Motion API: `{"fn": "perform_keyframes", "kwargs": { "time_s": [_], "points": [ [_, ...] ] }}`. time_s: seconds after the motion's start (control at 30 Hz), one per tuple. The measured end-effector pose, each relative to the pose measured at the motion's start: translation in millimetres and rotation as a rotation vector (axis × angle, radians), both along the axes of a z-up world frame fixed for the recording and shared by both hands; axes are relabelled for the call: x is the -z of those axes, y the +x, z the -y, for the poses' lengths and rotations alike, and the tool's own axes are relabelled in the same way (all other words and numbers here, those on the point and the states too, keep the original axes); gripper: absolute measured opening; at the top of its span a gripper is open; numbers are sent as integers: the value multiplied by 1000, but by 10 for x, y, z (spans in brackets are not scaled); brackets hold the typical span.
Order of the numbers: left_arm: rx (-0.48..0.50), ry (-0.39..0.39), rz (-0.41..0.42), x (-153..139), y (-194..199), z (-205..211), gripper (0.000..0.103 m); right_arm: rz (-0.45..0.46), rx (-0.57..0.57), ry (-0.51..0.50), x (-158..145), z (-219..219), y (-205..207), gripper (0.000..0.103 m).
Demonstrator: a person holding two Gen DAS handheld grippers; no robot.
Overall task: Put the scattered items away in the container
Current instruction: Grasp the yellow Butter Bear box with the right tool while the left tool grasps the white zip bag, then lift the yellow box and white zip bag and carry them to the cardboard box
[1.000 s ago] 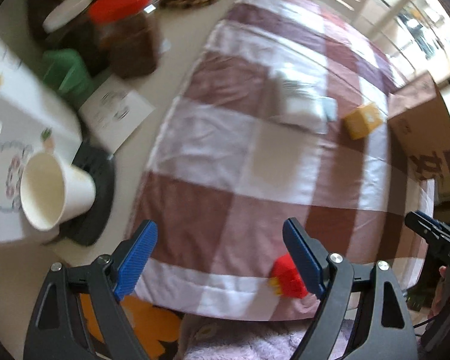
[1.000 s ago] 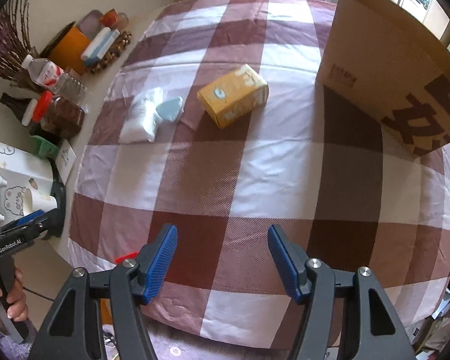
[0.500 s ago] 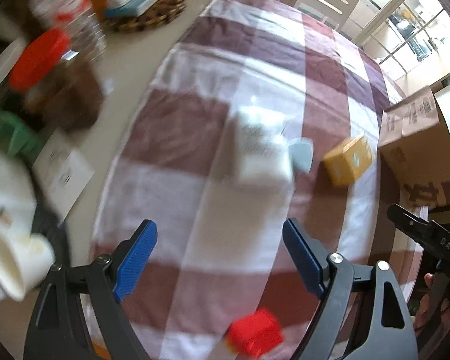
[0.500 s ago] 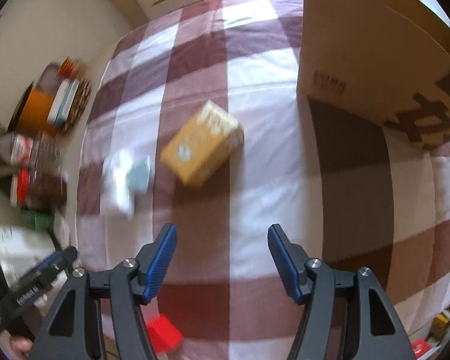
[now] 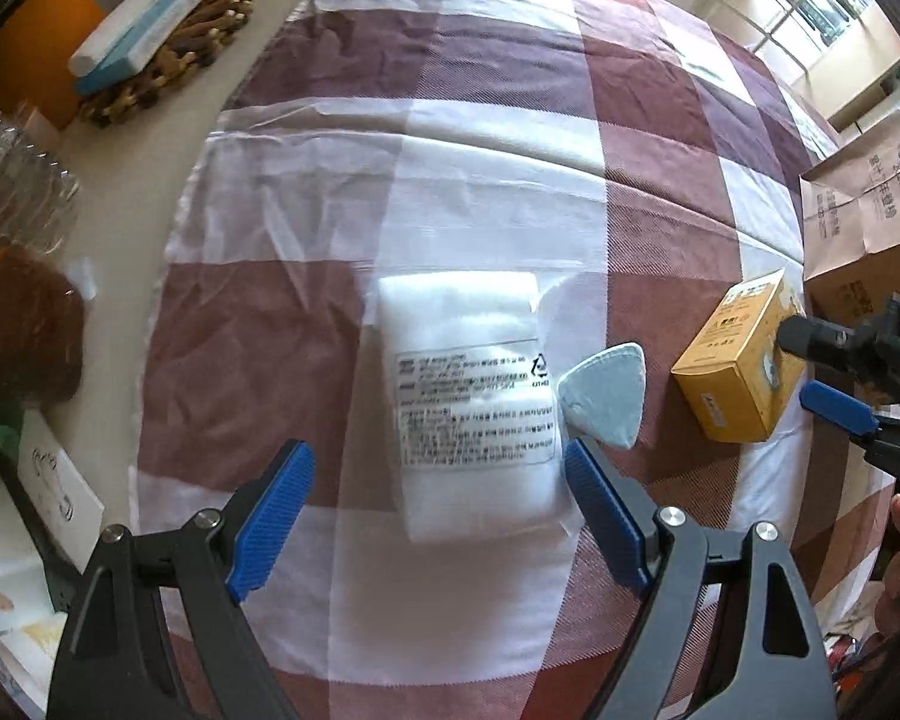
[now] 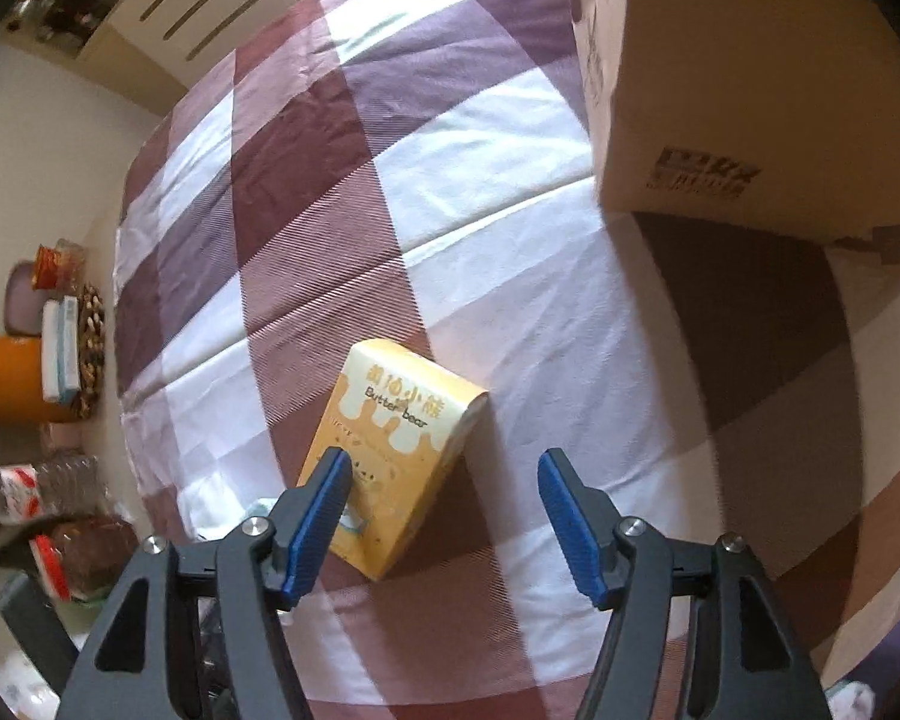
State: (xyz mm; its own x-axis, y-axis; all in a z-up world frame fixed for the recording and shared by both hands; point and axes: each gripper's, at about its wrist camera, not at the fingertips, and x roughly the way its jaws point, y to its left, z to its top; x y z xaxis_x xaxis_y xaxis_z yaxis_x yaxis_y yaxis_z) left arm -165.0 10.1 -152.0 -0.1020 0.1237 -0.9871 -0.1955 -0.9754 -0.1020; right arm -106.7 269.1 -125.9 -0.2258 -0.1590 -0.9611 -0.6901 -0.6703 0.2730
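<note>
You're at the reaching step. Your left claw (image 5: 438, 501) is spread wide, the white packet (image 5: 471, 396) just ahead between its fingers. Your right claw (image 6: 441, 510) is likewise released around the yellow box (image 6: 393, 450). Next: lower, squeeze, carry to the cardboard box (image 6: 720, 72) ahead-right.

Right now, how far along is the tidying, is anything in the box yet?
No item is seen going in; the box's inside isn't visible. The white packet, blue triangle pad and yellow Butter bear box lie on the checked cloth. Left gripper is open around the packet, right gripper open at the yellow box. Cardboard box waits.
</note>
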Motion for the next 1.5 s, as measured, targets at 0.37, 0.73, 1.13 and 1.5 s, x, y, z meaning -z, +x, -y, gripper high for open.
{"fn": "perform_keyframes", "kwargs": {
  "time_s": [0.37,0.73,1.13,1.5],
  "points": [
    [41,5,24,136,-105,-56,87,28,30,-65,231,157,-227,73],
    [0,68,22,105,-32,163,51,-40,-117,-8,223,277,-170,63],
    [-34,68,2,-12,205,484,43,-100,-204,-19,129,360,118,52],
    [-37,86,-27,-223,461,529,43,-142,-313,50,-177,621,323,50]
  ]
}}
